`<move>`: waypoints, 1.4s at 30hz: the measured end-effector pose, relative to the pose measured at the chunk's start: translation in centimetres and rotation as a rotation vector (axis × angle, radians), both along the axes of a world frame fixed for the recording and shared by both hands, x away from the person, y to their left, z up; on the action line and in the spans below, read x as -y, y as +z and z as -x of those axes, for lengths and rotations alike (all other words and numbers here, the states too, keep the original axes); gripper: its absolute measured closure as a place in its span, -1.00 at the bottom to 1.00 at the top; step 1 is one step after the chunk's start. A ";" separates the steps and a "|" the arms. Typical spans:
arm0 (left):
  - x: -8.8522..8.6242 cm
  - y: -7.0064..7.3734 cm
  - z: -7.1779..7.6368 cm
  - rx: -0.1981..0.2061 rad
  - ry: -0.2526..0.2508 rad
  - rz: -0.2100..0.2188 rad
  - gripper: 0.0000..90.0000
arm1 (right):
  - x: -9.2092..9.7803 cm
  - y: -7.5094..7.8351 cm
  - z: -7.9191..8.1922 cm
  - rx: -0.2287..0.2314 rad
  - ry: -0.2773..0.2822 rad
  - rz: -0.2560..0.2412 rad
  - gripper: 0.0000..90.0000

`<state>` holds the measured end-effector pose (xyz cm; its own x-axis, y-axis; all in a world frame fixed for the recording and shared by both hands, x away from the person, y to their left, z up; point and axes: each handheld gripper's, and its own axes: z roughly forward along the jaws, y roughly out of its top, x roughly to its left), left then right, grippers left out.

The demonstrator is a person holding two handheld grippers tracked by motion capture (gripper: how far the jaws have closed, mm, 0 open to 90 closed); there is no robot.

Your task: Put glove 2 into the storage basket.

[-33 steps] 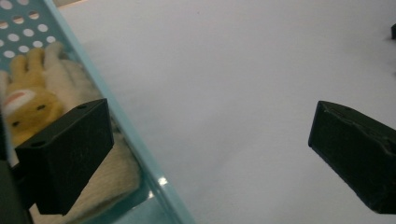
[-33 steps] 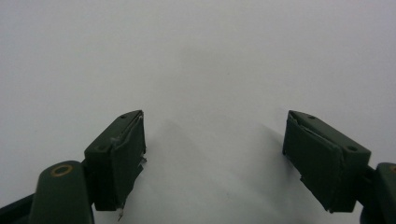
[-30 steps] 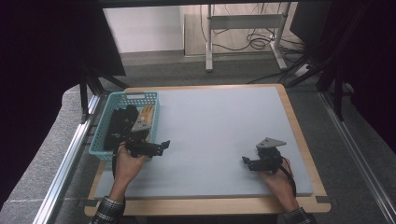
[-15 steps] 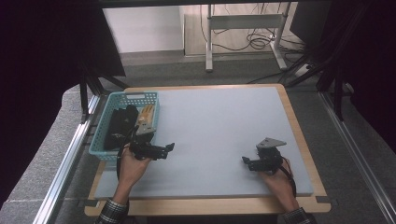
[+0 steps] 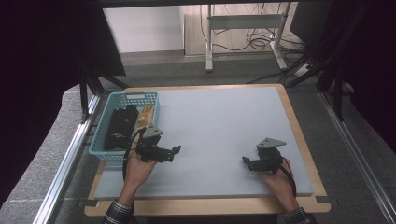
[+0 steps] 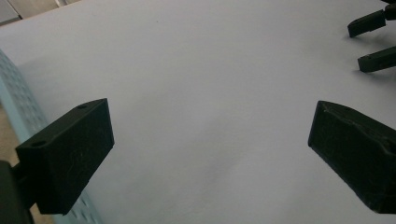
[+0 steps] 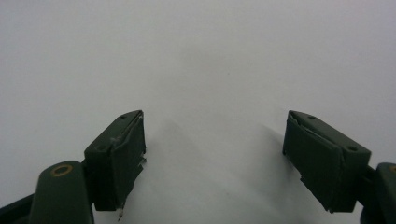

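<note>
My left gripper (image 5: pixel 175 150) hovers over the grey mat just right of a teal basket (image 5: pixel 108 150), pointing right, held by a hand. In the left gripper view its jaws stand wide apart with bare mat between them (image 6: pixel 210 140), so it is open. My right gripper (image 5: pixel 244 161) rests low near the front right of the mat, pointing left. Its jaws are spread too, nothing between them (image 7: pixel 212 154). The right gripper's fingertips (image 6: pixel 378 58) show far off in the left gripper view. The basket holds dark items (image 5: pixel 120 123) and a tan one (image 5: pixel 145 115).
The grey mat (image 5: pixel 219 121) lies on a wood-edged table (image 5: pixel 299 135). The basket's pale blue wall (image 6: pixel 18 107) runs along the left of the left gripper view. Metal rails (image 5: pixel 70 154) flank the table, and a desk frame with cables (image 5: pixel 243 28) stands beyond.
My left gripper has moved right, away from the basket and out over the mat. The right gripper has stayed in place.
</note>
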<state>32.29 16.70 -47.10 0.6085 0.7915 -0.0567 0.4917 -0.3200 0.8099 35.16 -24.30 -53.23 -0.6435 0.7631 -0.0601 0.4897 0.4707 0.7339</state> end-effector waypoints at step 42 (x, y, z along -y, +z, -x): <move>5.0 -1.9 1.6 0.011 -0.124 0.043 -0.98 | 0.0 0.0 0.0 0.000 0.000 0.000 -0.55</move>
<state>30.72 11.71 -48.98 0.7021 0.7073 -0.0821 0.4417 -0.3422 0.8293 35.16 -24.30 -53.22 -0.6437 0.7629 -0.0601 0.4895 0.4709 0.7339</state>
